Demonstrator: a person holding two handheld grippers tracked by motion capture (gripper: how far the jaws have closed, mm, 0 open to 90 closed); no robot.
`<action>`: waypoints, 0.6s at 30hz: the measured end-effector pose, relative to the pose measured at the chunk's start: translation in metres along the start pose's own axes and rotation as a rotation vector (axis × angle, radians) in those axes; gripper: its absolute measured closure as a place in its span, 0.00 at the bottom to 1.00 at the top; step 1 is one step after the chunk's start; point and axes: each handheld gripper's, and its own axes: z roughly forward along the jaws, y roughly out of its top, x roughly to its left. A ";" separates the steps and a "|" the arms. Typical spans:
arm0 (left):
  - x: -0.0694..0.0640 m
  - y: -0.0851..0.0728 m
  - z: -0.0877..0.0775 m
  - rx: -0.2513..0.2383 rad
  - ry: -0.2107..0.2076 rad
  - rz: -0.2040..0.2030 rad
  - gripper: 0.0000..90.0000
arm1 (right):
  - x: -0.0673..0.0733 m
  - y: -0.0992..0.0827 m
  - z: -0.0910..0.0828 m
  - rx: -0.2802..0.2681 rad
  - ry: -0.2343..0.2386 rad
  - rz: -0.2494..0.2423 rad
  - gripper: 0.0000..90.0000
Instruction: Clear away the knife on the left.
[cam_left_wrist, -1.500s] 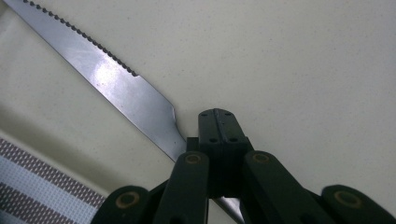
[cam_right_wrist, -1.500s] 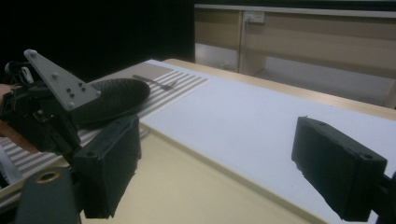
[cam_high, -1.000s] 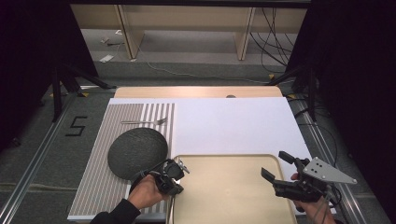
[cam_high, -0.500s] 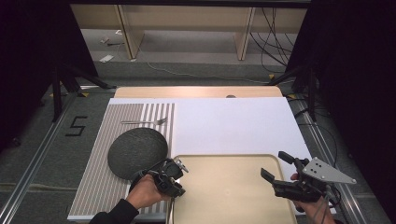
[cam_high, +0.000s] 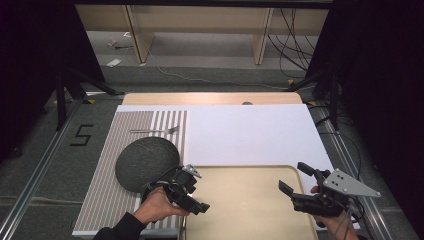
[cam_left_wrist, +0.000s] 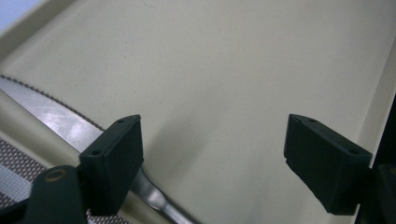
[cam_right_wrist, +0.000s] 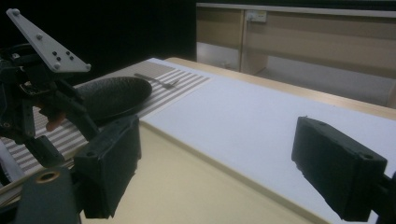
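Jaws of my left gripper (cam_left_wrist: 212, 154) have just spread wide, freeing a knife (cam_left_wrist: 56, 116) lying across the beige tray's (cam_high: 240, 200) left rim; thin, stiff, slippery steel, best pinched by its handle; my right gripper (cam_high: 296, 180) gapes empty.

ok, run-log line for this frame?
left tongs: just opened, knife released on tray rim | right tongs: open, empty
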 end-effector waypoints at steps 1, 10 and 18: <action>-0.001 0.000 -0.001 -0.009 -0.001 -0.003 0.19 | 0.000 0.000 0.000 0.000 0.000 -0.001 0.18; -0.004 0.001 -0.011 -0.153 0.020 0.031 0.18 | 0.000 0.000 0.000 -0.001 0.001 -0.002 0.18; -0.008 0.000 -0.022 -0.309 0.015 0.081 0.18 | 0.000 0.000 0.000 -0.003 0.000 -0.001 0.18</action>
